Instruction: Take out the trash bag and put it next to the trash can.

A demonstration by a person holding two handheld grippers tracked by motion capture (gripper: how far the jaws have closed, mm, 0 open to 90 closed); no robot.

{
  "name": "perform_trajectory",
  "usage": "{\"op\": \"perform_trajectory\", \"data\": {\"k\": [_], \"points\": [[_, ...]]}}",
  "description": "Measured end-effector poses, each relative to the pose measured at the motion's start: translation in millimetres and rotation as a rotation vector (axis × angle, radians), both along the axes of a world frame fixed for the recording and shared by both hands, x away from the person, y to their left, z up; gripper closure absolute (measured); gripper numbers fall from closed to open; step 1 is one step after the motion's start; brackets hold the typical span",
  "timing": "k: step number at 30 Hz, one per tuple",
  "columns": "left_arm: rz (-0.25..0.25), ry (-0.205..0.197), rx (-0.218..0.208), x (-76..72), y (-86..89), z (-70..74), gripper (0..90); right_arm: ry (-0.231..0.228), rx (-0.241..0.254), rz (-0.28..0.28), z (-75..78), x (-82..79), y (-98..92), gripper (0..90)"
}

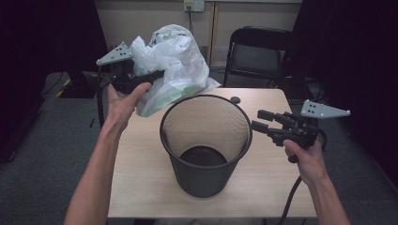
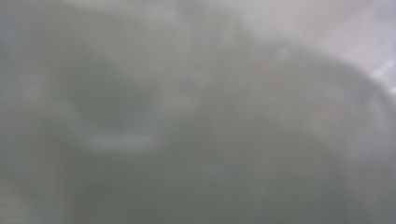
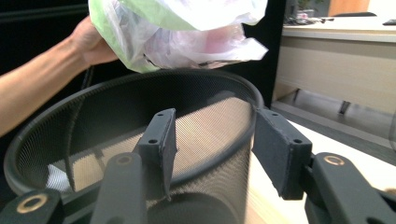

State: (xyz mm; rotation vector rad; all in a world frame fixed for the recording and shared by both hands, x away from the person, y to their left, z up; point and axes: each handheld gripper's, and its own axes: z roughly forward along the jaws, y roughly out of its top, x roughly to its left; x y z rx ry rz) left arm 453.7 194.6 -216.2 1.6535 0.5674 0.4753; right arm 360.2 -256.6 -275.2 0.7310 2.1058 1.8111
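A white, partly green-tinted plastic bag (image 1: 173, 61) hangs in the air above the far left rim of a black mesh bin (image 1: 206, 180). My left gripper (image 1: 157, 75) is shut on the bag's side. Blurred pale plastic (image 2: 196, 112) covers the left gripper view. The bin stands upright in the middle of the wooden table (image 1: 141, 178). My right gripper (image 1: 257, 119) is open just outside the bin's right rim, with nothing between its fingers. In the right gripper view the right gripper (image 3: 215, 126) faces the bin's wall (image 3: 93, 121), with the bag (image 3: 187, 28) above.
A black folding chair (image 1: 258, 51) stands behind the table's far right corner. A small dark round object (image 1: 235, 100) lies on the table just behind the bin. Grey carpet surrounds the table. The hand (image 3: 93, 44) holding the left gripper is beside the bag.
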Motion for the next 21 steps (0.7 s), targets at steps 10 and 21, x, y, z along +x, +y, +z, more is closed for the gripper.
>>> {"op": "perform_trajectory", "data": {"k": [10, 21], "points": [[0.027, 0.050, 0.005, 13.7, 7.4, -18.0, 79.0, 0.064, -0.018, -0.013, -27.1, -4.9, -11.7, 50.2], [0.080, 0.126, 0.081, 28.6, 8.6, -62.3, 79.0, 0.154, -0.045, 0.004, -79.9, -8.4, -3.5, 49.7]]}}
